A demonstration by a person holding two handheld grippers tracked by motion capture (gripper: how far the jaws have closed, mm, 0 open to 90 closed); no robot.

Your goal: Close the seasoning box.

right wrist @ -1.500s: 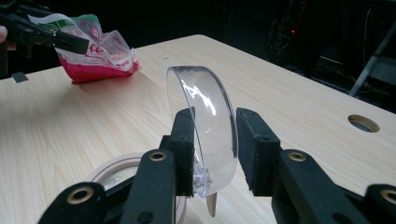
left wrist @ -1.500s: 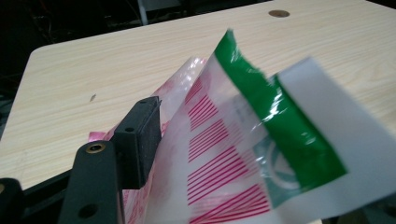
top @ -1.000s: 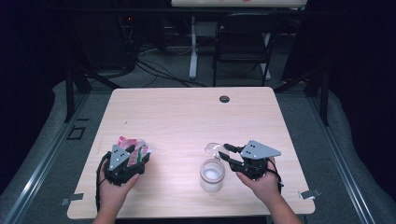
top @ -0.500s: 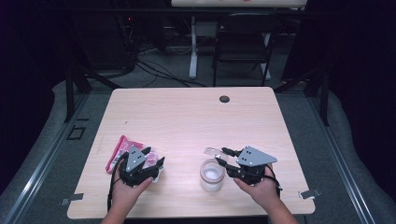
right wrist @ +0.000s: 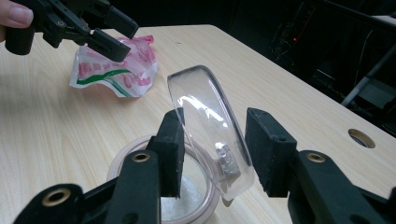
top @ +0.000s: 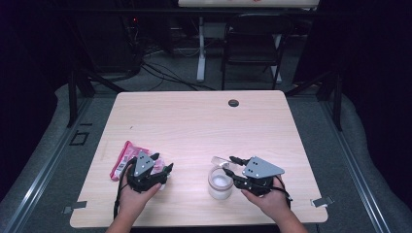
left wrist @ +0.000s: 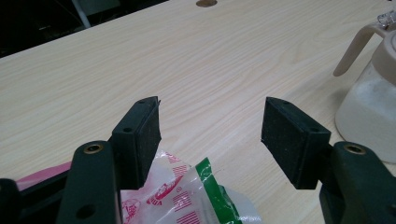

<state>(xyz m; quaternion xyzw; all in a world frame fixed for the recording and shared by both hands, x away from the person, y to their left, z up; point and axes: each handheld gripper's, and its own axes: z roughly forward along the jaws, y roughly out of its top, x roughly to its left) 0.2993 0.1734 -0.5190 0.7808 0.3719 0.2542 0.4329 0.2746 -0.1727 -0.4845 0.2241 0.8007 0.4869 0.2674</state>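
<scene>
A red, white and green plastic snack bag point(top: 124, 158) lies at the front left of the table. My left gripper point(top: 163, 165) hovers at its right end, jaws wide open and empty; the bag's corner point(left wrist: 187, 196) lies below the jaws of the left gripper point(left wrist: 210, 135). At the front right stands a clear jar point(top: 219, 183) holding white powder. Its clear domed lid point(right wrist: 205, 116) is tipped up over the jar's rim point(right wrist: 123, 158). My right gripper point(right wrist: 212, 149) is closed on that lid, one pad on each side.
The jar point(left wrist: 369, 112) and its tan spout stand to the right in the left gripper view. A round cable hole point(top: 233, 103) sits near the table's far edge. Behind the table are a chair point(top: 252, 39), cables and dark floor.
My left gripper has moved right and toward the front edge, off the middle of the bag to its right end. The right gripper and lid have barely shifted.
</scene>
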